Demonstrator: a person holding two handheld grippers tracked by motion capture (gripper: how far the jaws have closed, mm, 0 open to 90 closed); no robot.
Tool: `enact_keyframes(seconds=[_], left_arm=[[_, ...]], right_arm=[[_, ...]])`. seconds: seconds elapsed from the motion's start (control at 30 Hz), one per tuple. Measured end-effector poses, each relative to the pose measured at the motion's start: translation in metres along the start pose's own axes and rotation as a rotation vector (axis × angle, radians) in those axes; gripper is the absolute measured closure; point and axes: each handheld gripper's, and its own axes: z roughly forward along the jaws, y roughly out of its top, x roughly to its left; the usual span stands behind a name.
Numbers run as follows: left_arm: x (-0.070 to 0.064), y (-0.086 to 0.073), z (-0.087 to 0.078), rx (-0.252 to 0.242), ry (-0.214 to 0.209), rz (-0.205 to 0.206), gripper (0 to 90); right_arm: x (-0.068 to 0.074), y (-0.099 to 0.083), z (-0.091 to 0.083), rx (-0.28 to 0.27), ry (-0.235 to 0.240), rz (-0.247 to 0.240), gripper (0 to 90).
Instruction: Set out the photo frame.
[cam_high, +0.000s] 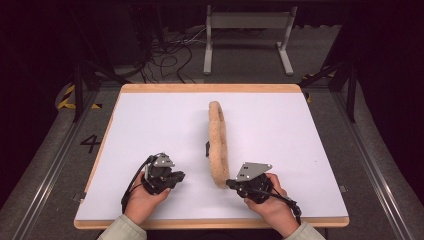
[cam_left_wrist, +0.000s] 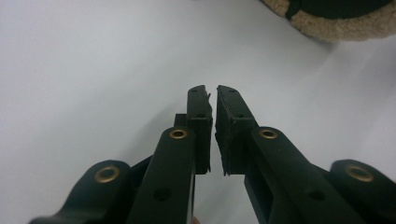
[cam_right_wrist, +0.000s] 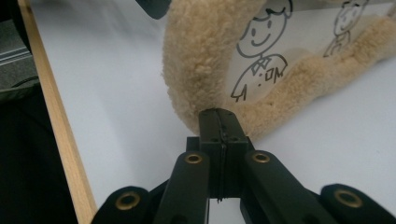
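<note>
1. Fleecy and tan, the ring (cam_high: 218, 145) stands on edge near the middle of the table (cam_high: 300, 150), running from the far half toward the person; it looks like a plush rim around a clear panel with cartoon figures (cam_right_wrist: 257, 56) drawn on it.
2. Its near end is pinched by the right gripper (cam_high: 231, 183), whose jaws are pressed together on the fleece with no gap showing in the right gripper view.
3. A small dark tab (cam_high: 207, 148) sticks out on the ring's left side; what it is cannot be told.
4. Well to the left, the left gripper (cam_high: 181, 175) rests low over the bare table, jaws nearly together with a thin slit between them, holding nothing.
5. Judged from this, the grasp is made and the ring is tipped upright; whatever comes after, laying it flat or moving it, is not yet done, and the left gripper has no part in it yet.
</note>
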Motion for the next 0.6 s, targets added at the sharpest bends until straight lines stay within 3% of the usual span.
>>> enact_keyframes(seconds=[0.2, 0.43, 0.6], left_arm=[[0.001, -0.008, -0.007, 0.001, 0.018, -0.014, 83.9], [0.007, -0.021, -0.016, -0.001, 0.057, -0.072, 83.9], [0.010, -0.028, -0.023, -0.004, 0.070, -0.092, 83.6]], right_arm=[[0.007, 0.011, 0.014, -0.015, 0.051, -0.025, 90.0], [0.016, 0.027, 0.035, -0.034, 0.093, -0.065, 90.0], [0.020, 0.040, 0.051, -0.044, 0.113, -0.083, 90.0]])
